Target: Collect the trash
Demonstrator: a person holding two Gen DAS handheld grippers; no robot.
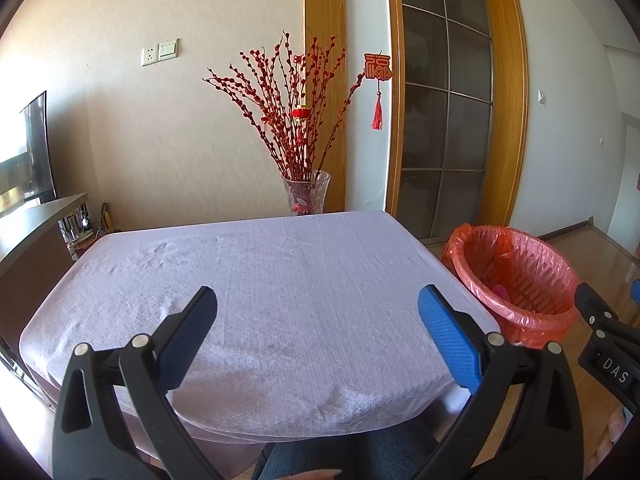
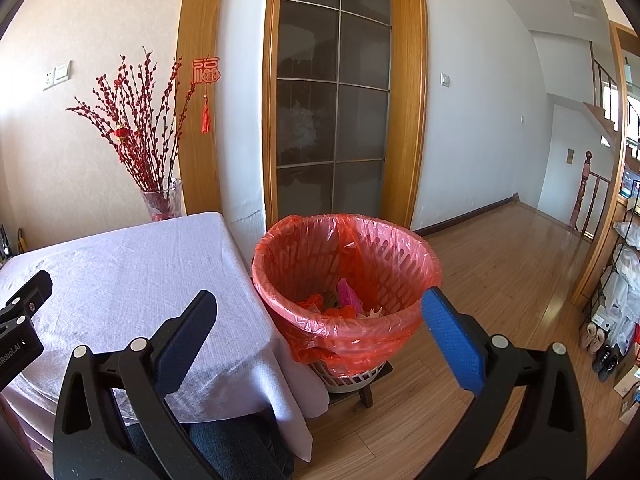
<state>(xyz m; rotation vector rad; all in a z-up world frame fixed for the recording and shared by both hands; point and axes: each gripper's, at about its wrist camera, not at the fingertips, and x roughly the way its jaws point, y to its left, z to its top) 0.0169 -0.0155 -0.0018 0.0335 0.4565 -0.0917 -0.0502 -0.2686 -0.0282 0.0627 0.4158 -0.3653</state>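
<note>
A waste basket lined with a red plastic bag [image 2: 348,280] stands on a low stool to the right of the table; it also shows in the left wrist view [image 1: 516,276]. Crumpled pink and red trash [image 2: 344,300] lies inside it. My left gripper [image 1: 316,300] is open and empty above the table's near edge. My right gripper [image 2: 320,300] is open and empty, hovering just in front of the basket's rim. The table with a pale lilac cloth [image 1: 256,280] shows no trash on it.
A glass vase of red branches [image 1: 306,196] stands behind the table's far edge. A dark cabinet with a TV [image 1: 36,232] is at the left. A glass-panel door [image 2: 332,112] is behind the basket. Shoes and a rack [image 2: 616,320] sit at far right on wooden floor.
</note>
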